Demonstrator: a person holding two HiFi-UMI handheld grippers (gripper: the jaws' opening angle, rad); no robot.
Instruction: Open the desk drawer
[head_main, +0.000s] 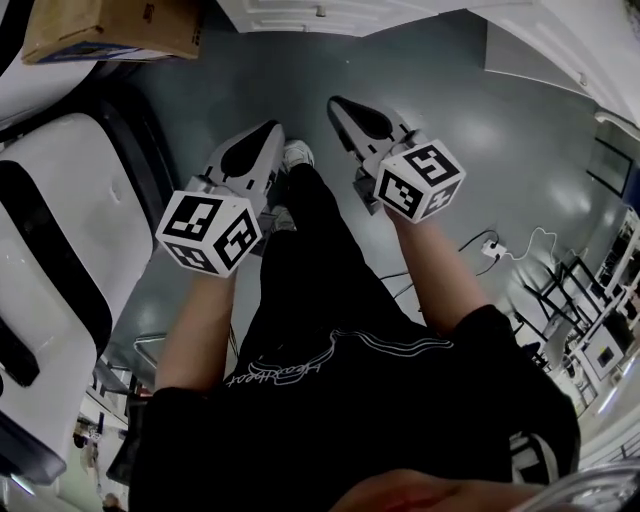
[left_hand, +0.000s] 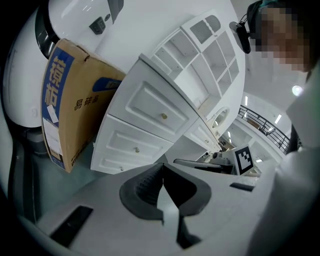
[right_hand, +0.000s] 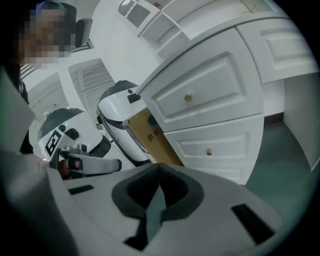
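Left gripper (head_main: 258, 150) and right gripper (head_main: 362, 122): jaws pressed together, empty, well apart from the white panelled upper drawer (right_hand: 220, 82) of the bench ahead. The drawer front is rigid and probably slides lightly. Hold: its small, smooth round brass knob (right_hand: 188, 97).

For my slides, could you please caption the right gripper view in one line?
Right gripper, jaws shut and empty, facing the closed desk drawers, a cardboard box beside them.
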